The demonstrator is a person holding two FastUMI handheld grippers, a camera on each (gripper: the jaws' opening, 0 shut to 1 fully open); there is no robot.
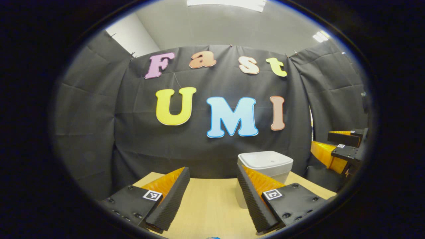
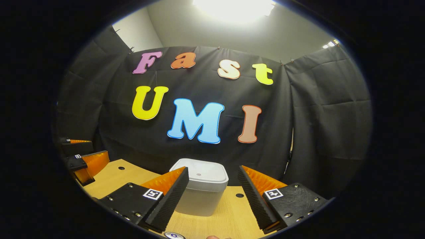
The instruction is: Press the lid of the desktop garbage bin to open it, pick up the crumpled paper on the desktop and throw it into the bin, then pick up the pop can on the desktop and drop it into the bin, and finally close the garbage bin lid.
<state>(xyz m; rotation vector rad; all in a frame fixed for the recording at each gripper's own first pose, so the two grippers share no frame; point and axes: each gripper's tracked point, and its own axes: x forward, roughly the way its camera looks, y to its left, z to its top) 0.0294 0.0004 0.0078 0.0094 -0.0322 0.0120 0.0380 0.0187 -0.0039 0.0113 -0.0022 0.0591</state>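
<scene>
**A:** So where's everything sitting right now?

**B:** The garbage bin (image 2: 202, 187) is a pale, boxy thing with rounded corners, standing upright on the wooden tabletop (image 2: 229, 215) near the black cloth wall. Its lid (image 2: 203, 174) is down flat, with a small round dot in the middle. In the right gripper view the bin sits almost dead ahead, just left of centre between the fingers.

**A:** And the grippers?

**B:** The right gripper (image 2: 212, 196) has its fingers spread wide with nothing between them — the bin is beyond the tips, not touched. The left gripper (image 1: 212, 196) looks the same: fingers wide apart and holding nothing, hanging over bare tabletop (image 1: 209, 205). From the left gripper view the bin (image 1: 265, 166) stands off to the right, partly behind the right-hand finger.

**A:** Can each one see the other?

**B:** Yeah — in the left gripper view the right gripper shows at the far right edge (image 1: 343, 149), raised off the tabletop. In the right gripper view the left gripper is at the far left (image 2: 81, 156), above the tabletop edge.

**A:** Anything else?

**B:** A couple of dark round holes (image 2: 239, 195) in the tabletop near the bin. There's a small roundish thing (image 2: 174, 235) at the very bottom of the right gripper view, possibly the can's top, but it's too cut off to say.
</scene>
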